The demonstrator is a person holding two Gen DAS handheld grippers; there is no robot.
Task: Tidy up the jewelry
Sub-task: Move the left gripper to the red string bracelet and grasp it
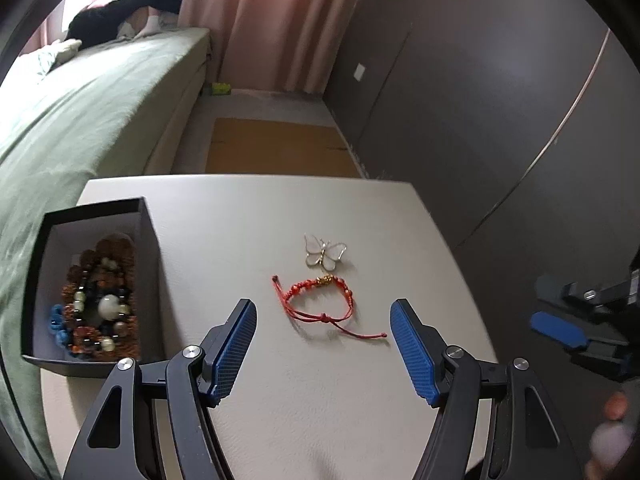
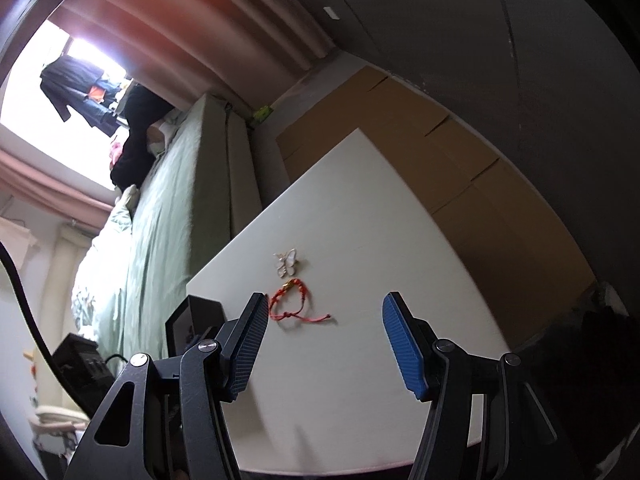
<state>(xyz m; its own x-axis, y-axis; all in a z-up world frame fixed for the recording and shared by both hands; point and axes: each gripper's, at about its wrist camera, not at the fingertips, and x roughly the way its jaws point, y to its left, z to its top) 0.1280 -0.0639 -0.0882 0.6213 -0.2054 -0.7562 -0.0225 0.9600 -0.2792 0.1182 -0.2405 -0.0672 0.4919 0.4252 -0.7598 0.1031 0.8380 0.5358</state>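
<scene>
The left gripper (image 1: 323, 344) hangs over the table (image 1: 328, 400) with its jaws spread wide and nothing between them; its blue pads (image 1: 234, 350) flank a red bracelet (image 1: 322, 306) that lies flat at 12 o'clock, just ahead of the tips. The bracelet is a knotted red cord with small red beads, a gold bead at its far side, and two loose tails, one trailing toward 3 o'clock and one toward 10. Just beyond it, apart but near, a butterfly (image 1: 323, 254) with pale wings in a gold-toned frame lies flat. At 9 o'clock a black box (image 1: 148, 240) with a pale lining sits open near the table's left edge, holding a heap of bead bracelets (image 1: 102, 300) in brown, cream and blue. Bare tabletop runs around the bracelet on every side, out to the far edge at 12 o'clock and the right edge at 3. The right gripper (image 2: 325, 342) is also released, jaws wide and empty, held lower over the near right part of the table; in its view the bracelet (image 2: 290, 304) lies at 11 o'clock beside its left pad, the butterfly (image 2: 287, 262) past it, the box (image 2: 200, 312) at 10 o'clock. Beyond the table are a green bed (image 1: 80, 120), flat cardboard (image 1: 276, 148) on the floor, pink curtains (image 1: 280, 20) and a dark wall (image 1: 480, 100).
</scene>
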